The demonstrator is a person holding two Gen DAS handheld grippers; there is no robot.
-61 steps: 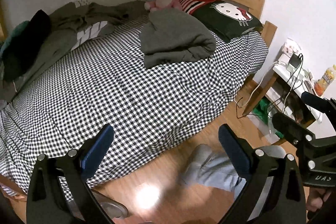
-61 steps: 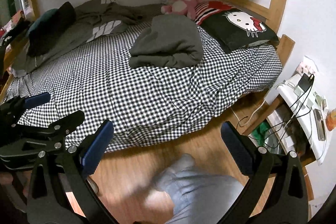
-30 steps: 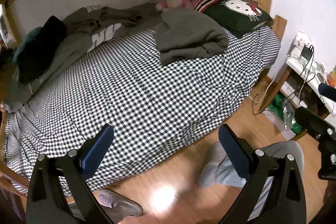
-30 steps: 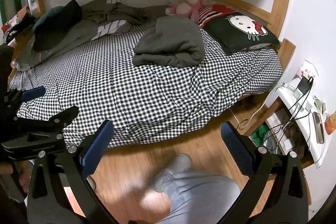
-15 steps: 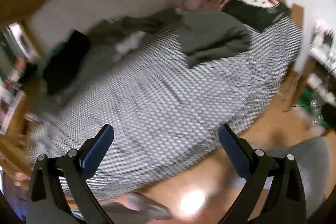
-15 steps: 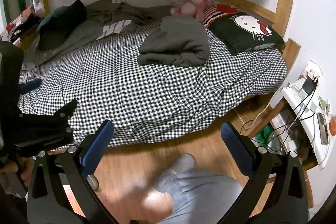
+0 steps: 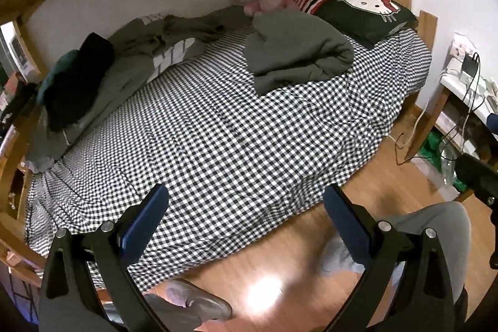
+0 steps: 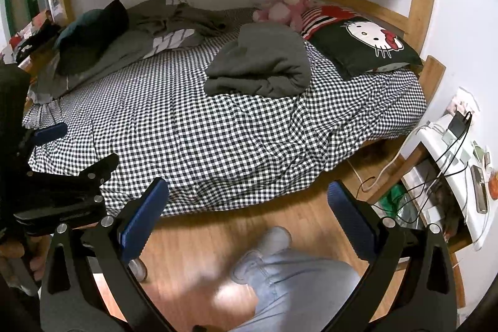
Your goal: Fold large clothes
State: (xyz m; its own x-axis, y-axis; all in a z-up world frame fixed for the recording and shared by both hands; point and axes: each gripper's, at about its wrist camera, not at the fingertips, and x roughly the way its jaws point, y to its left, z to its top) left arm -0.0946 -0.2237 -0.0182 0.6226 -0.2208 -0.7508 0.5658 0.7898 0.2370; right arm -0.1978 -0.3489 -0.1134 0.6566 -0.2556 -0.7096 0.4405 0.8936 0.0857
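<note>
A folded grey-green garment (image 7: 295, 58) lies on the checkered bed (image 7: 218, 139) near the pillows; it also shows in the right wrist view (image 8: 261, 64). A heap of unfolded grey clothes (image 7: 149, 52) lies at the far left of the bed, also in the right wrist view (image 8: 149, 33). My left gripper (image 7: 246, 217) is open and empty, held over the bed's near edge and the floor. My right gripper (image 8: 249, 207) is open and empty above the floor in front of the bed. The left gripper shows at the left of the right wrist view (image 8: 68, 164).
A Hello Kitty pillow (image 8: 364, 45), a striped pillow and a pink plush toy (image 8: 286, 8) sit at the head of the bed. A dark cushion (image 7: 77, 80) lies on the left. A white side table (image 8: 460, 164) with cables stands at the right. The person's legs (image 8: 295, 279) are on the wooden floor.
Both grippers have drawn back and risen a little from the bed, so more of it shows. The left one swung quickly, then steadied. Both stay open and empty.
</note>
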